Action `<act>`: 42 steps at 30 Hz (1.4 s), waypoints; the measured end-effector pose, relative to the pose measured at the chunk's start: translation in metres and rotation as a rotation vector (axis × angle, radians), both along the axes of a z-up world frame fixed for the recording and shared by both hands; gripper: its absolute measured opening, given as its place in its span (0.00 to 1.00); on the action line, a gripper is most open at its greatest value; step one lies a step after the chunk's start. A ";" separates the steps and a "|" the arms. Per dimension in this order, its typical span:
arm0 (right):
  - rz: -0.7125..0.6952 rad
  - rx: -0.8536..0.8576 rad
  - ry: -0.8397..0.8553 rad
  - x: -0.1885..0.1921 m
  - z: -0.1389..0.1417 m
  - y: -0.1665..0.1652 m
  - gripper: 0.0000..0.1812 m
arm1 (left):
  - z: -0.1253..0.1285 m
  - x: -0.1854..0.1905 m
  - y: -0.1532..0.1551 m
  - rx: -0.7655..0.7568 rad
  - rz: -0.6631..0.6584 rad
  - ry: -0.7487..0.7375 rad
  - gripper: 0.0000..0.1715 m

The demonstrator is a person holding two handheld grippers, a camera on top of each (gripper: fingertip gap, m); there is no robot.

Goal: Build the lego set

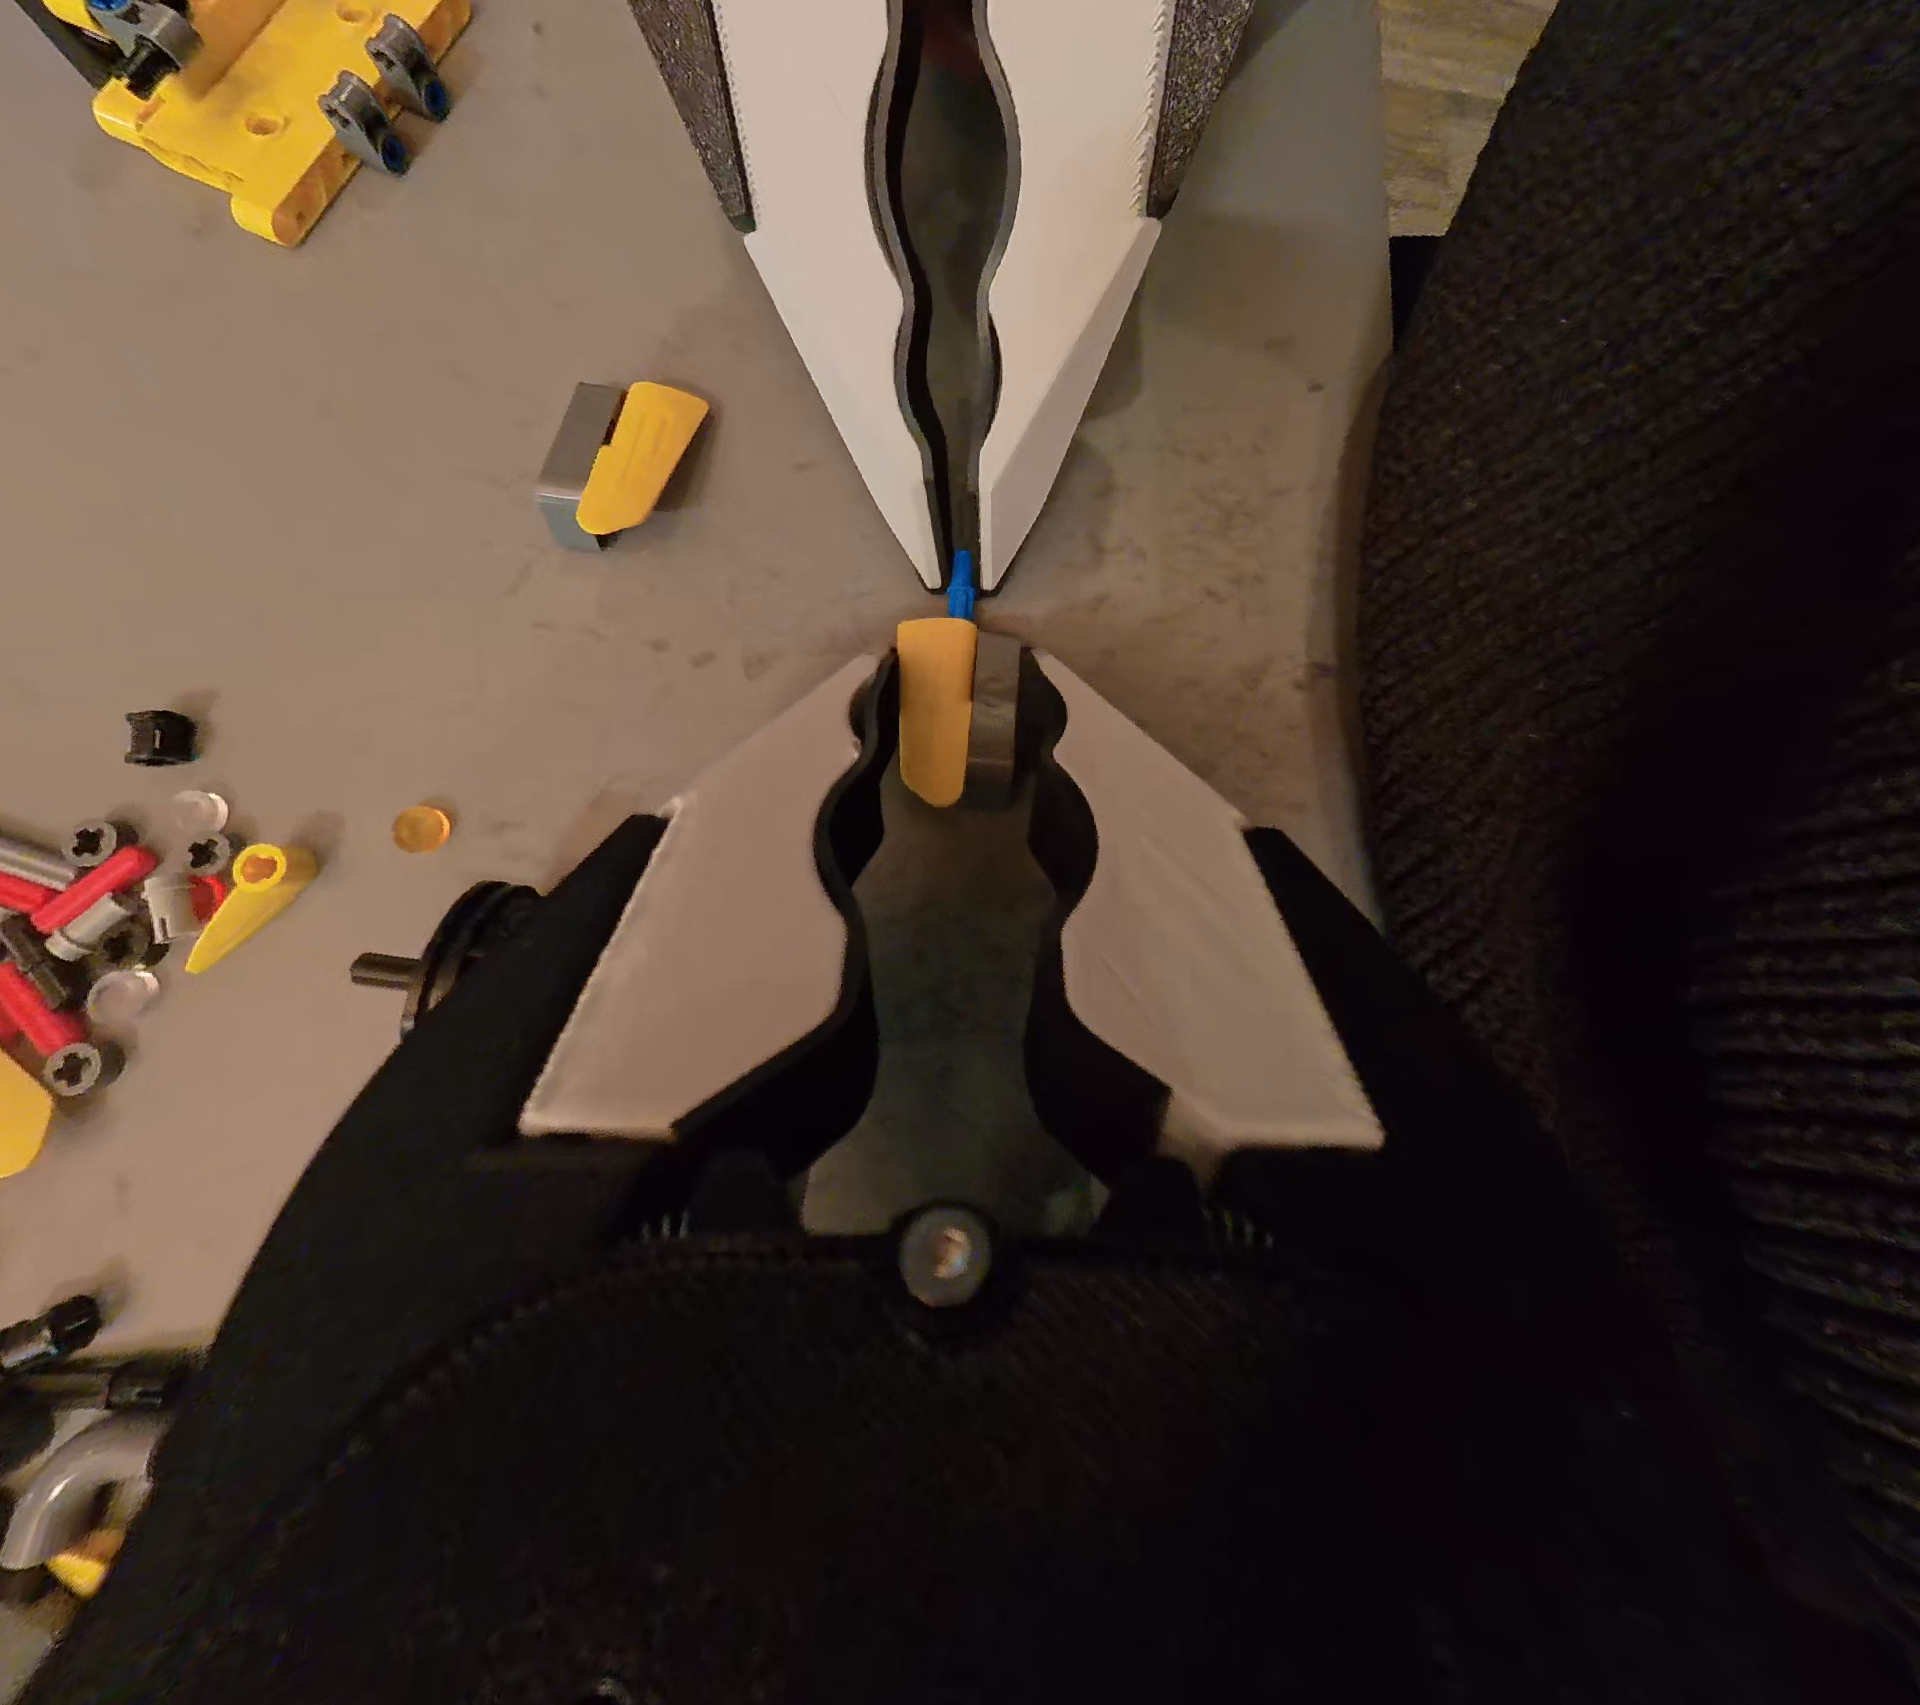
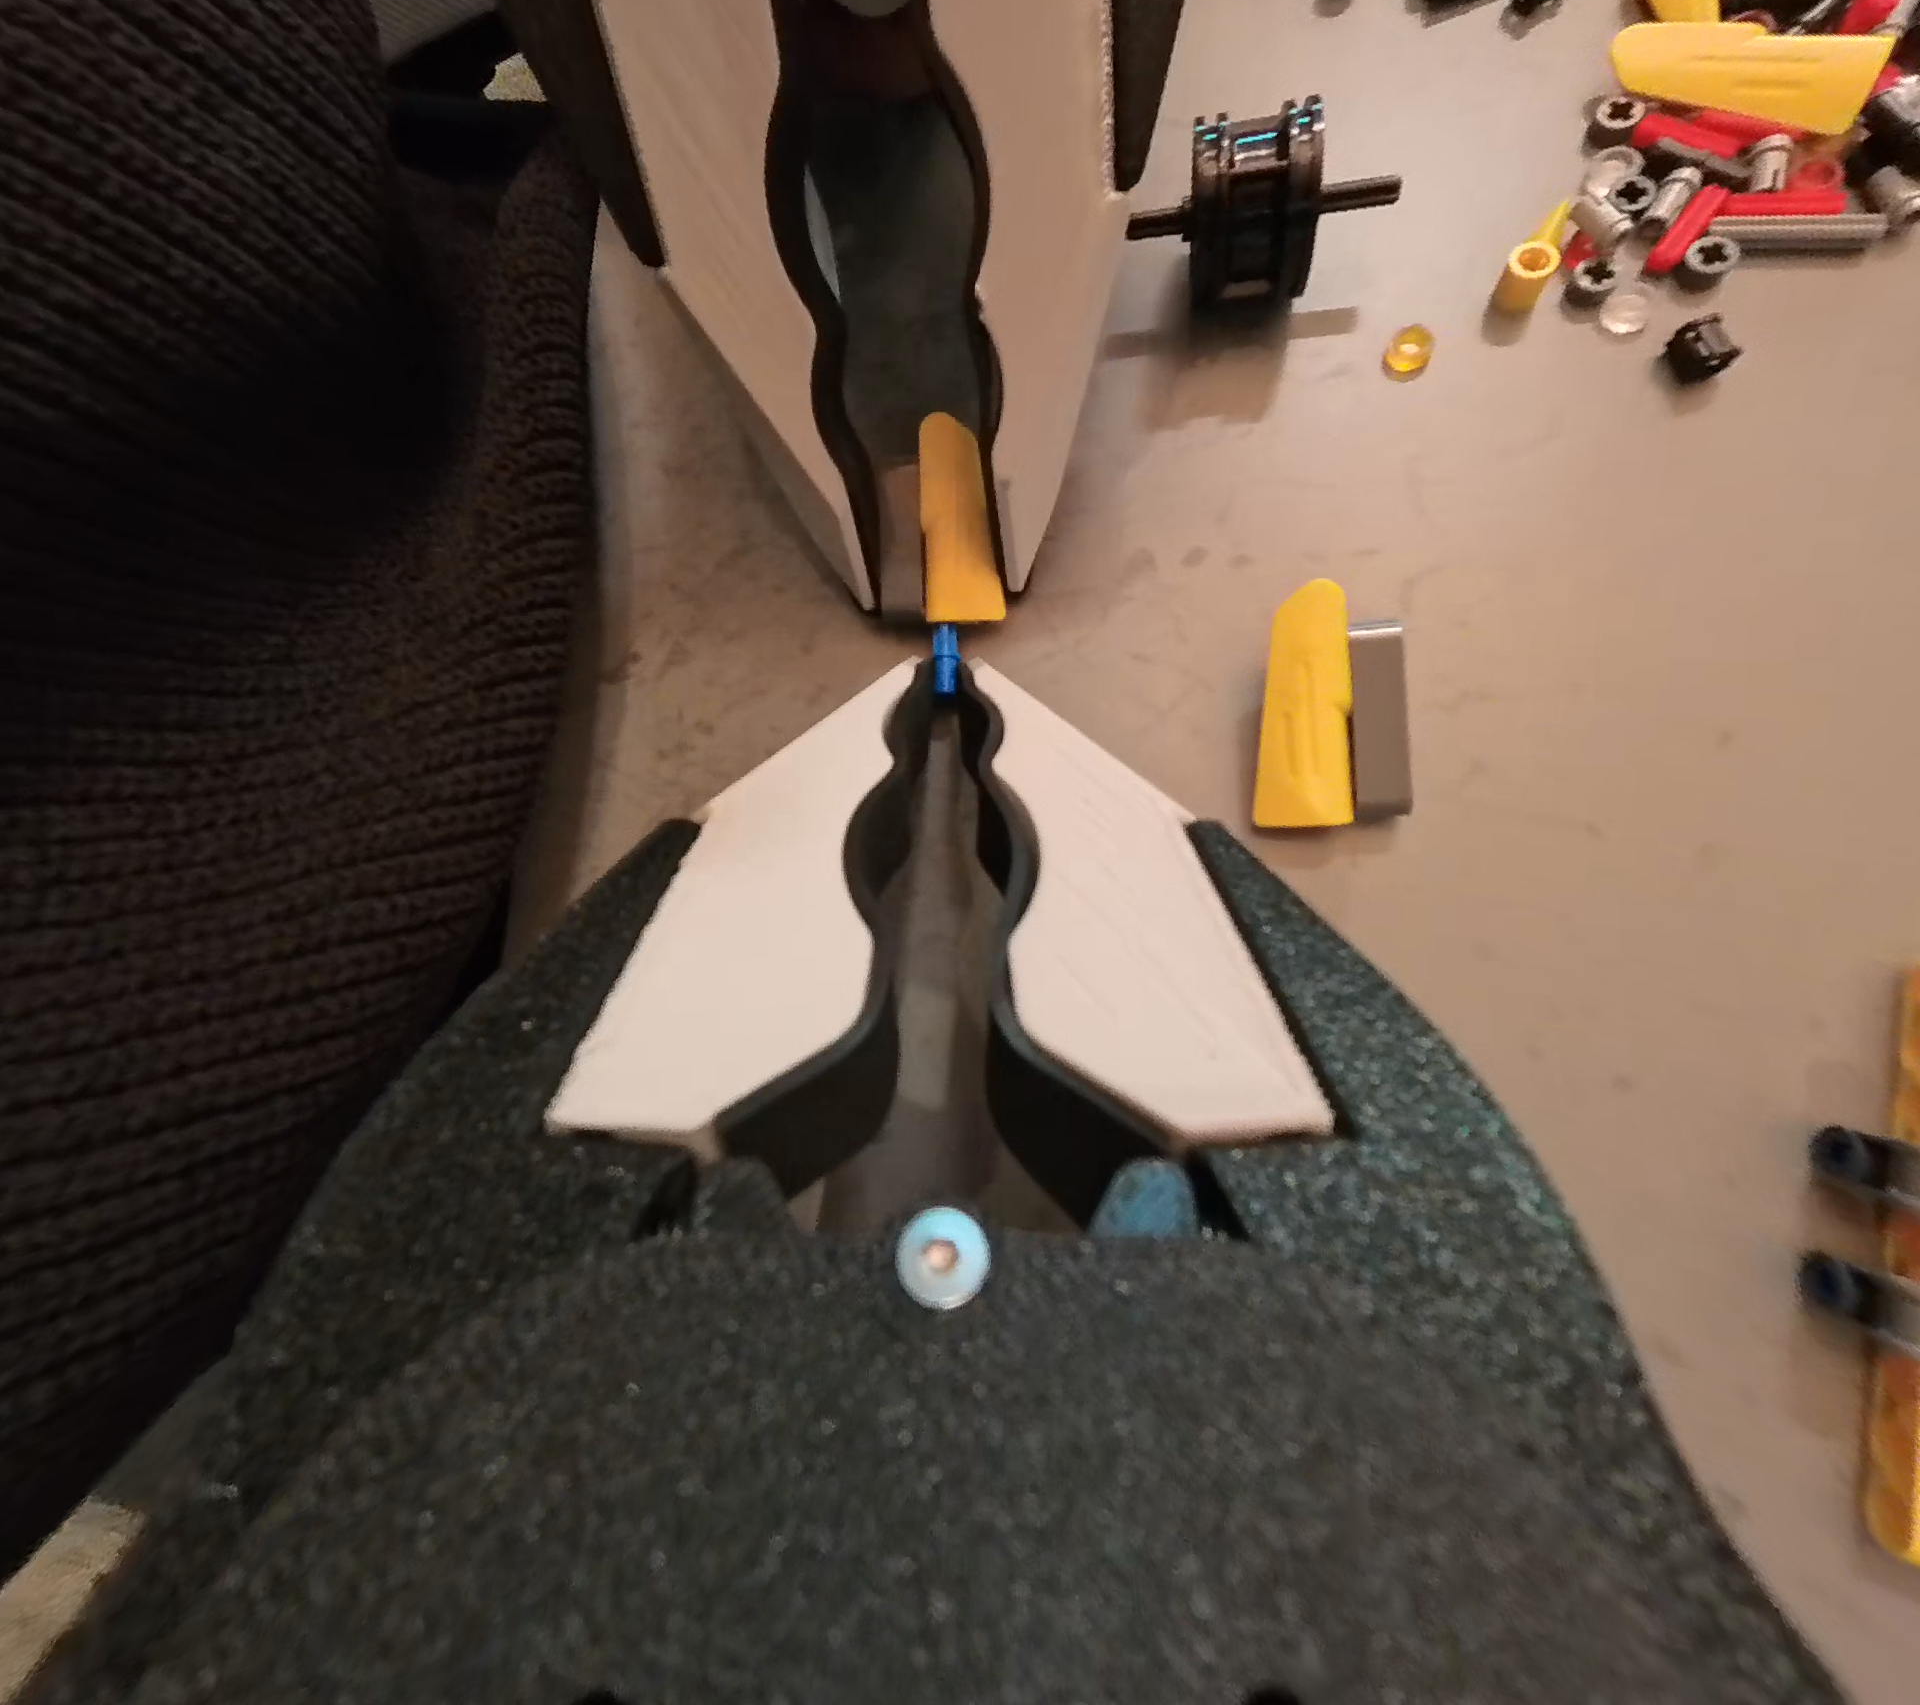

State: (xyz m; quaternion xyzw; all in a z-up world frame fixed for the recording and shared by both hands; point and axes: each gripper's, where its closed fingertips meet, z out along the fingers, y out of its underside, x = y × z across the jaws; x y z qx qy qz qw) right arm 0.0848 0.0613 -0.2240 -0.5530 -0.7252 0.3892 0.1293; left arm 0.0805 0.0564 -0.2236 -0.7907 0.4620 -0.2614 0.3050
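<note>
Between the white fingers of the left gripper point(image 1: 951, 668), in the left wrist view, a yellow curved plastic panel backed by a grey block point(image 1: 951, 710) is clamped, its long axis running along the fingers. Directly ahead, tip to tip, the right gripper point(image 1: 961, 580) is seen nearly closed on a small blue plastic pin point(image 1: 961, 585), which points at the panel's end and just meets it. From the right wrist view, the right gripper point(image 2: 943, 679) is shown pinching that pin point(image 2: 943, 663), with the left gripper point(image 2: 940, 606) opposite, narrowed on the panel point(image 2: 956, 533); a matching yellow-and-grey piece point(image 2: 1325, 710) lies on the grey table point(image 2: 1558, 824) to the side.
</note>
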 end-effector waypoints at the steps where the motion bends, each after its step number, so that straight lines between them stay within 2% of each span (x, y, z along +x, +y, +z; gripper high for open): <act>1: -0.002 -0.004 -0.001 0.000 0.000 0.000 0.02 | 0.000 0.000 0.000 0.000 0.000 -0.001 0.11; 12: 0.001 -0.112 0.042 0.000 0.013 0.000 0.02 | 0.013 0.000 0.000 0.019 0.003 -0.082 0.12; 29: 0.017 -0.186 0.105 -0.002 0.027 -0.003 0.02 | 0.029 0.001 -0.001 0.057 -0.006 -0.174 0.11; 42: 0.011 -0.261 0.060 0.001 0.025 -0.005 0.02 | 0.026 0.003 -0.002 0.102 -0.020 -0.138 0.11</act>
